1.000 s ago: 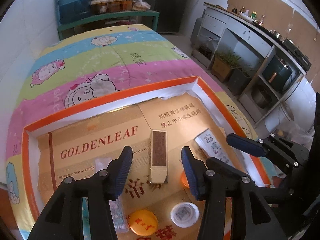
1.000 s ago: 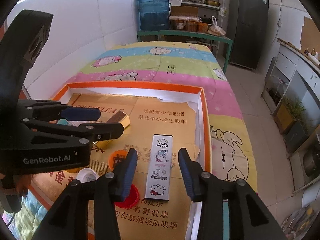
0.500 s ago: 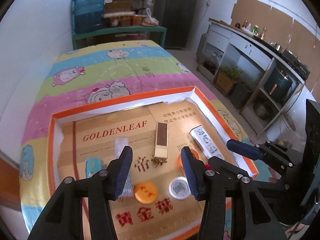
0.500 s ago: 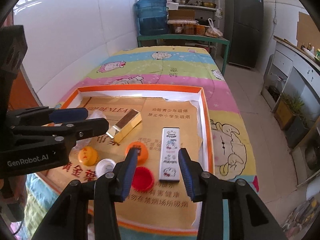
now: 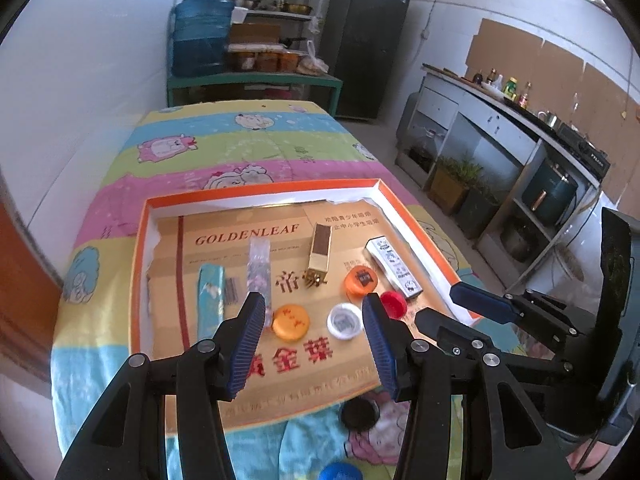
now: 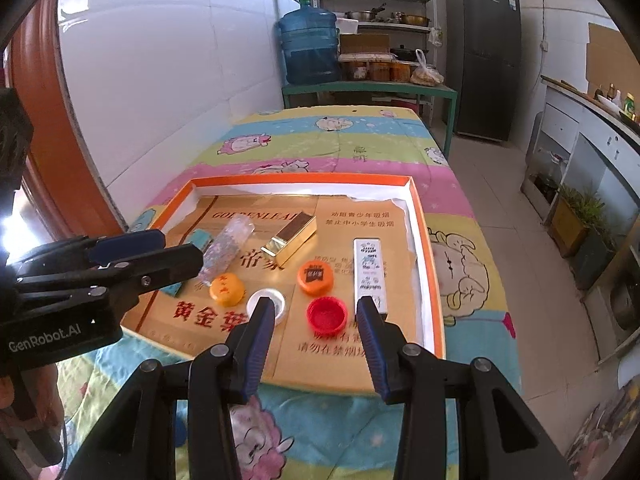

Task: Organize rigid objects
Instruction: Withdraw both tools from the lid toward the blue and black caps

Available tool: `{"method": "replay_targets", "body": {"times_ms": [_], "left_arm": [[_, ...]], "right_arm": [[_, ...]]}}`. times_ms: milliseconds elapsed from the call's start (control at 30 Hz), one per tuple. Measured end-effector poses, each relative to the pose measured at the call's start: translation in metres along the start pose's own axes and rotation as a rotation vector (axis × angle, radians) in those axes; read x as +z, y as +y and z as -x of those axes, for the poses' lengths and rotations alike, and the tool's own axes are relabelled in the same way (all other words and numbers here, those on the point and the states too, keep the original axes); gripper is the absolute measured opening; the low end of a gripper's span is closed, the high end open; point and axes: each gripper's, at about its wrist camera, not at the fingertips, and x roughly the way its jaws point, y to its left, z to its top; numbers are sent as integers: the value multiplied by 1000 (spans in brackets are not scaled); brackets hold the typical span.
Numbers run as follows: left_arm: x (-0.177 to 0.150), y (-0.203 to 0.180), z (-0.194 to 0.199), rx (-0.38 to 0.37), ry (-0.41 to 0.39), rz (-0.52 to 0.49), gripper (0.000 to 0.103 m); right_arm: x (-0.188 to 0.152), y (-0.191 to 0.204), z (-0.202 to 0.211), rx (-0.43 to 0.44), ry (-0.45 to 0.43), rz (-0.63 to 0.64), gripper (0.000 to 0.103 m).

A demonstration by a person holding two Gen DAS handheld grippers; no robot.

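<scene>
An orange-rimmed tray (image 5: 256, 196) (image 6: 416, 216) lined with gold card lies on the bed. In it are a gold box (image 5: 319, 254) (image 6: 289, 239), a white cartoon-printed box (image 5: 393, 266) (image 6: 368, 271), a glittery clear tube (image 5: 258, 264) (image 6: 227, 249), a teal packet (image 5: 210, 296), two orange caps (image 5: 290, 322) (image 5: 360, 280), a white cap (image 5: 345, 321) (image 6: 267, 304) and a red cap (image 5: 393, 305) (image 6: 327, 315). My left gripper (image 5: 312, 344) is open and empty, held back above the tray's near edge. My right gripper (image 6: 316, 340) is open and empty too, above the near right part.
A black cap (image 5: 359, 413) and a blue cap (image 5: 340, 472) lie on the striped cartoon bedspread (image 6: 360, 148) in front of the tray. A green shelf with a water jug (image 6: 310, 46) stands behind the bed. A counter (image 5: 520, 128) runs along the right.
Both grippers have pulled back and up from the tray, so the whole tray and its near edge show now. The objects in it have kept their places.
</scene>
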Motion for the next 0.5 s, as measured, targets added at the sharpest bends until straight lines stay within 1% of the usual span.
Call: {"method": "replay_targets", "body": {"times_ms": [300, 500], "left_arm": [[-21, 2, 35, 2, -52, 27, 52], [-31, 2, 50, 4, -65, 36, 52]], "right_arm": [[-11, 8, 20, 7, -10, -7, 43], [-18, 16, 35, 12, -22, -6, 43]]}}
